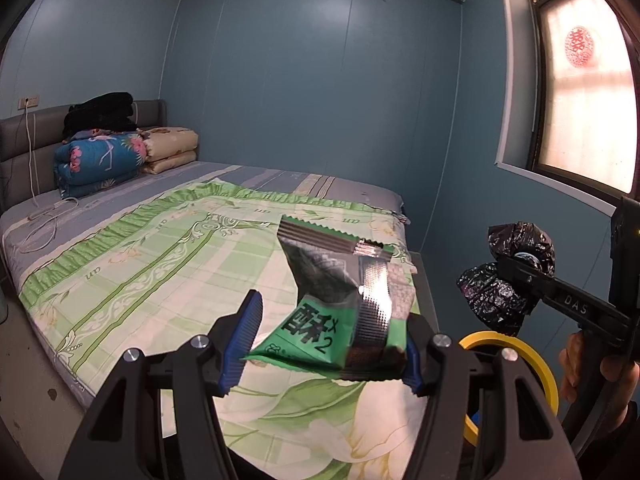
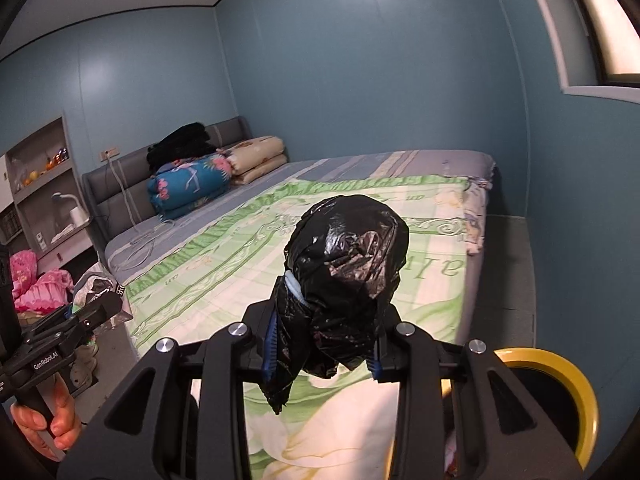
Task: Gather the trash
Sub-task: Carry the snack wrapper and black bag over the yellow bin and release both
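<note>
My left gripper holds a green and silver snack wrapper between its blue pads, above the foot of the bed; the jaws stand fairly wide, with the wrapper against the right pad. My right gripper is shut on a crumpled black plastic bag, also held over the bed. The right gripper and the bag show at the right of the left wrist view. A yellow-rimmed bin stands below, right of the bed; it also shows in the right wrist view.
The bed has a green floral sheet and folded quilts by the grey headboard. A white cable lies on the mattress. Blue walls and a window close the right side. Shelves and pink fabric are at the left.
</note>
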### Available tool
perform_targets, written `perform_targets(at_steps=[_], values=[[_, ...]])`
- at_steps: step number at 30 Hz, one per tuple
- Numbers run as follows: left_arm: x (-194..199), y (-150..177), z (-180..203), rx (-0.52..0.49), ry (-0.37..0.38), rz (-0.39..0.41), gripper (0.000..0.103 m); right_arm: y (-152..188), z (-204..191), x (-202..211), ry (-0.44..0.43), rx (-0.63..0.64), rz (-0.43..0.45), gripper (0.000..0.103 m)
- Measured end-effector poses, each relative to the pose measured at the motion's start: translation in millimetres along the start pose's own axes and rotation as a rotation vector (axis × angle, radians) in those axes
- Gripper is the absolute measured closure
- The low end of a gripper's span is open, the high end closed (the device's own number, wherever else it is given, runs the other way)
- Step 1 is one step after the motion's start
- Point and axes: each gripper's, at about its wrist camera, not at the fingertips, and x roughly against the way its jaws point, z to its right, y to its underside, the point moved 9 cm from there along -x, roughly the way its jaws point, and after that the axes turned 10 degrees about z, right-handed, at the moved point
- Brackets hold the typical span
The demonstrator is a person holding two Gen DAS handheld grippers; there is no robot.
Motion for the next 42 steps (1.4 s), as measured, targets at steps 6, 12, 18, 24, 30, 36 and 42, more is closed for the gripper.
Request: perform_targets(at_steps=[6, 12, 18, 24, 30, 36, 42], values=[[-5, -3, 32, -0.033, 0.045, 0.003, 0.046, -4, 29, 25, 0.060, -0.031, 0.029, 0.070], [-14, 2, 61, -0.068, 0.092, -0.019, 0.046, -4, 61, 43, 0.134, -0.048, 0.045, 0.070], [-25, 11, 92, -0.088, 0.141, -0.047, 0.045, -2, 87, 51, 0.187, -0.057, 0.051, 0.070], [-42, 22, 123, -0.115, 0.187, -0.076, 0.045, 7, 121, 57, 0.256, -0.074, 0.049, 0.070], [-67, 50, 157, -0.111, 0.256, -0.155, 0.045, 23, 146, 53, 0.302, -0.124, 0.000, 0.070], [-92, 86, 190, -0.119, 0.318, -0.251, 0.045, 40, 176, 49, 0.338, -0.177, -0.043, 0.069], [-114, 113, 210, -0.108, 0.355, -0.326, 0.045, 60, 201, 46, 0.365, -0.225, -0.070, 0.069]])
